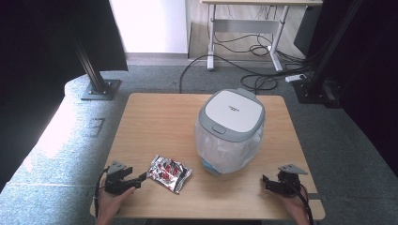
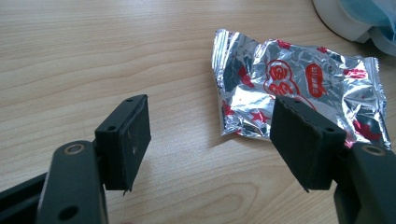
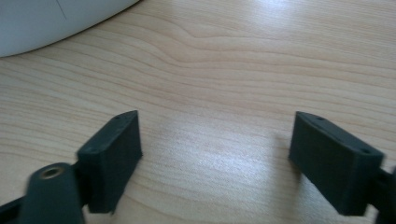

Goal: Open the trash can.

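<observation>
A crumpled silver snack wrapper (image 1: 169, 173) with red print lies flat on the wooden table (image 1: 155, 122), front centre-left. My left gripper (image 1: 139, 180) is open just left of it, jaws pointing at its near corner; in the left gripper view the wrapper (image 2: 299, 88) lies just beyond the right jaw, untouched. A small bin (image 1: 229, 133) with a grey-and-white lid and a clear liner stands mid-table. My right gripper (image 1: 266, 182) is open over bare wood at the front right, nothing between its jaws (image 3: 215, 149). The bin's white base (image 3: 51, 21) shows at that view's upper left.
A person's hands hold both grippers at the table's front edge. Grey carpet surrounds the table. A black stand base (image 1: 101, 89) sits off the far left corner. A desk frame with cables (image 1: 248, 42) is behind.
</observation>
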`<state>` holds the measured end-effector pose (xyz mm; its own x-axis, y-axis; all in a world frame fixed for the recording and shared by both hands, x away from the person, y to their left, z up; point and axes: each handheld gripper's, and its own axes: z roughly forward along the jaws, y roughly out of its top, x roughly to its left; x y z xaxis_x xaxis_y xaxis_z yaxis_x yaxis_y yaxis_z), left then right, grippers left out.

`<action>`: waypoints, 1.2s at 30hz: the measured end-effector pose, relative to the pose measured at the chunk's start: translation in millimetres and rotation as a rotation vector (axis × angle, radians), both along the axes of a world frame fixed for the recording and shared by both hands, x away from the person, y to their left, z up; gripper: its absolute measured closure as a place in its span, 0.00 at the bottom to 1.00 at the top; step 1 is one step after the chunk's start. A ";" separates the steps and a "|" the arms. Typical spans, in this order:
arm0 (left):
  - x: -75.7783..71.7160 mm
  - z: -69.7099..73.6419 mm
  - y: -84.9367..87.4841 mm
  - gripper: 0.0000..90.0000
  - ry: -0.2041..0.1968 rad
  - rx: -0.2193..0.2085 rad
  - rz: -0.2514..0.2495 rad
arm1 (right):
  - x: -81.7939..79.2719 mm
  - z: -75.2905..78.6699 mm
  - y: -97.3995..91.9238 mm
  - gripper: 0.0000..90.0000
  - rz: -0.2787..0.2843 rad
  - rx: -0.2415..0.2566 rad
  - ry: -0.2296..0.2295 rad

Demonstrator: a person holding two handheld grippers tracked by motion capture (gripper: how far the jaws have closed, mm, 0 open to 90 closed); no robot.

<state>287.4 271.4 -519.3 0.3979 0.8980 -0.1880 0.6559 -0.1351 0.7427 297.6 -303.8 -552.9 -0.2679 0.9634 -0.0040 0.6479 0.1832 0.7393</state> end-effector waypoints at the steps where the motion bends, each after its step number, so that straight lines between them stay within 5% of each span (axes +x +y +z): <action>1: 0.9 -0.4 -0.1 0.33 0.002 0.002 -0.001 | -1.2 1.1 0.3 0.26 -0.005 -0.022 -0.012; 6: 4.8 -1.1 0.4 0.33 0.009 -0.004 -0.007 | -6.4 7.3 0.6 0.35 0.004 -0.031 -0.053; 10: 4.0 -2.0 1.8 0.33 0.012 -0.003 -0.014 | -12.7 20.3 1.6 0.54 0.048 -0.008 -0.133; 21: 6.5 -0.9 -6.8 0.35 0.018 -0.016 -0.048 | -24.1 52.0 3.6 0.98 0.173 0.087 -0.207; 29: 5.6 -0.8 -7.6 0.37 0.015 -0.015 -0.063 | -25.6 77.2 12.8 1.00 0.274 0.142 -0.247; 36: 5.5 1.6 -6.7 0.37 0.013 -0.036 -0.063 | -24.3 105.7 17.1 1.00 0.343 0.242 -0.276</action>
<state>292.9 264.8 -517.7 0.4506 0.8638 -0.2254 0.6563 -0.1494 0.7395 273.3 -286.7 -447.2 -0.5902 0.8018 0.0938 0.3550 0.1534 0.9222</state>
